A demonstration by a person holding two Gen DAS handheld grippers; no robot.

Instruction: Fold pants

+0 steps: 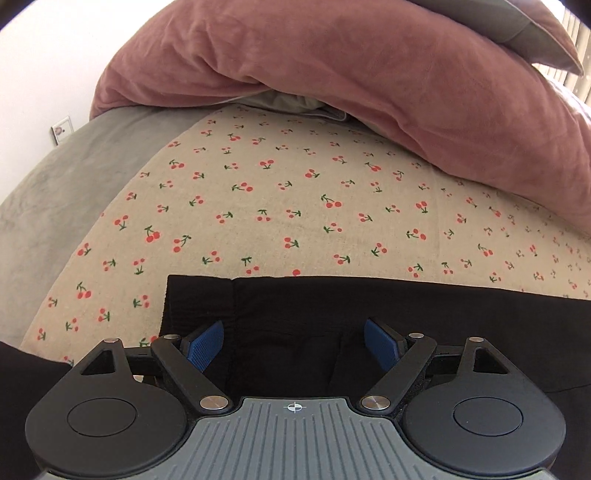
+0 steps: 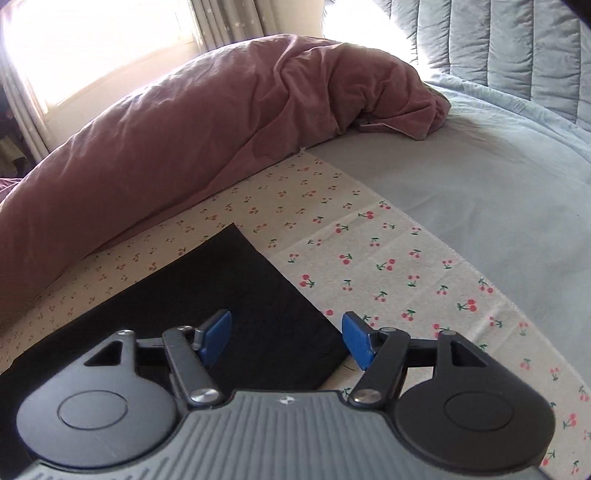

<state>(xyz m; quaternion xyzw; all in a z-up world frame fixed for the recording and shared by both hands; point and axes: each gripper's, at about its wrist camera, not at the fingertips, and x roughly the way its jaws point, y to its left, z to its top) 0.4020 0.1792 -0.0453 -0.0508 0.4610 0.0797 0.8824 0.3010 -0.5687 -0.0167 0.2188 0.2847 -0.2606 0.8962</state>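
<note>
Black pants lie flat on a beige cloth printed with cherries. In the left wrist view their ribbed waistband is at the left end. My left gripper hovers over this part, open, blue pads wide apart with nothing pinched. In the right wrist view a square corner of the pants points away from me. Over its near edge, my right gripper stands open; one blue pad is above the fabric, the other beside it over the cloth.
A bulky dusty-pink duvet is heaped along the far side of the cherry cloth, also the duvet at the left. Grey-blue bed sheet and a quilted headboard lie to the right. A wall socket and curtains show.
</note>
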